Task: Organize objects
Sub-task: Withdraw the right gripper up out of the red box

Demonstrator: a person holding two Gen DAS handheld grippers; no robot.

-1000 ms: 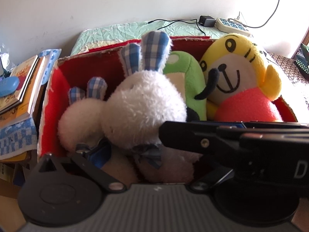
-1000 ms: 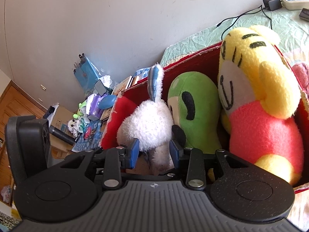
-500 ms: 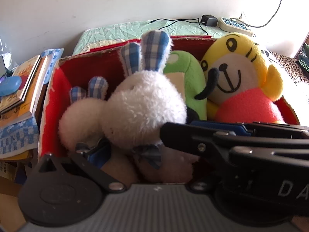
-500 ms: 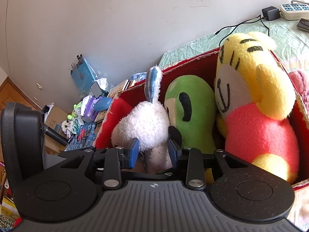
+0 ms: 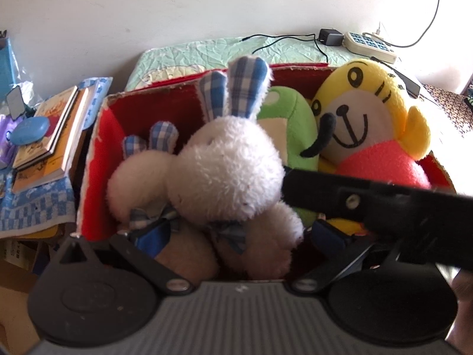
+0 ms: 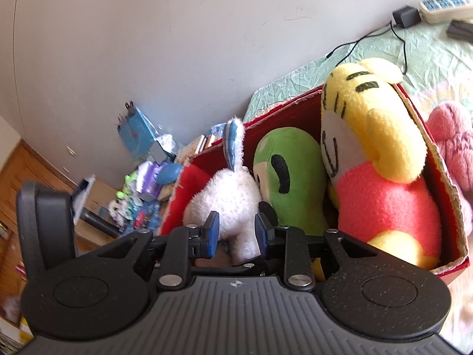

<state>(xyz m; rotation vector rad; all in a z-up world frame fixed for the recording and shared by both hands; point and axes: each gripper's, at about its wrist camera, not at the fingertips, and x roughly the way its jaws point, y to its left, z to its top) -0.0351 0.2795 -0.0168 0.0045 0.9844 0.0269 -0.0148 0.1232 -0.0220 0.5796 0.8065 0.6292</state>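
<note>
A red box (image 5: 97, 162) (image 6: 295, 109) holds a big white rabbit plush (image 5: 227, 171) (image 6: 224, 198) with blue checked ears. A smaller white rabbit (image 5: 139, 183), a green plush (image 5: 292, 130) (image 6: 283, 177) and a yellow tiger plush (image 5: 369, 124) (image 6: 378, 148) sit beside it. My left gripper (image 5: 241, 236) stands wide open, with the rabbits' lower bodies between its blue pads. My right gripper (image 6: 238, 232) is shut on the big rabbit's white fur low down. One of its black fingers (image 5: 325, 195) crosses the left wrist view from the right, reaching to the rabbit's head.
Books (image 5: 50, 136) with a blue oval case (image 5: 29, 130) on top are stacked left of the box. A power strip (image 5: 369, 44) and cables lie on the green quilt behind. A pink plush (image 6: 455, 148) sits right of the box. Clutter (image 6: 142, 183) lies by the wall.
The right gripper's pads have drawn together onto the big rabbit's fur. In the left wrist view its black finger sits lower and further right. The toys have kept their places.
</note>
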